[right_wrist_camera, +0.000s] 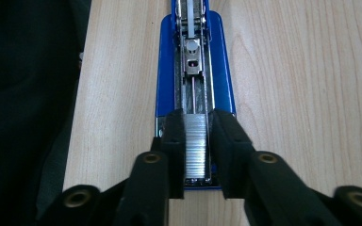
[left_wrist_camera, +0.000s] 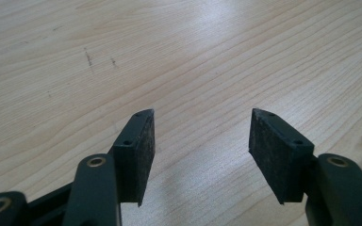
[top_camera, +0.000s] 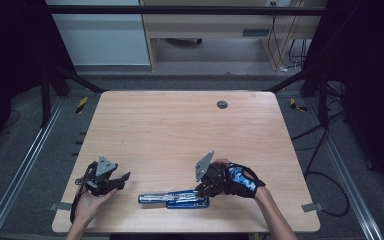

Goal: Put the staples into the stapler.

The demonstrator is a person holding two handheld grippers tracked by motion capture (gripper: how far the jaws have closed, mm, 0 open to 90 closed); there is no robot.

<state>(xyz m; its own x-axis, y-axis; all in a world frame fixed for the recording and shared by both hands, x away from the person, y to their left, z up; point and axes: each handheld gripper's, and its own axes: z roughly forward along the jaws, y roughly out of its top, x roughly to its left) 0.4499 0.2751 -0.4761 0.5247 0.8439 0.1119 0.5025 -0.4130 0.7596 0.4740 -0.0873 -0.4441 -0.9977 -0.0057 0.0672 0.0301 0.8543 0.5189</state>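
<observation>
staple strip: a silver strip of staples (right_wrist_camera: 197,146) sits in the channel of the opened stapler, at the end nearest the right gripper's camera, between that gripper's two black pads.
stapler: a blue stapler (top_camera: 174,198) lies flat on the near part of the table, close to the person's edge and a little right of the middle, swung open lengthwise so its metal magazine faces up; judged, it lies open this way so the strip can be dropped straight into the track.
pusher: a small metal pusher block (right_wrist_camera: 192,56) sits further along the track, apart from the strip, which leaves room for the staples.
right gripper: the right gripper (right_wrist_camera: 197,157) comes in over the stapler's right end, its pads flanking the strip on both sides; they look to be touching it, so i read it as grasping the strip, though only lightly.
left gripper: the left gripper (left_wrist_camera: 200,136) is released, jaws standing wide with only bare wood between them; in the high view it rests in the left hand (top_camera: 91,202) near the table's left front corner, well apart from the stapler, seemingly just waiting.
table: light wood (top_camera: 180,130), with a dark round plug (top_camera: 222,104) near the far edge.
writing: no brand, label or lettering can be read on the stapler or elsewhere.
</observation>
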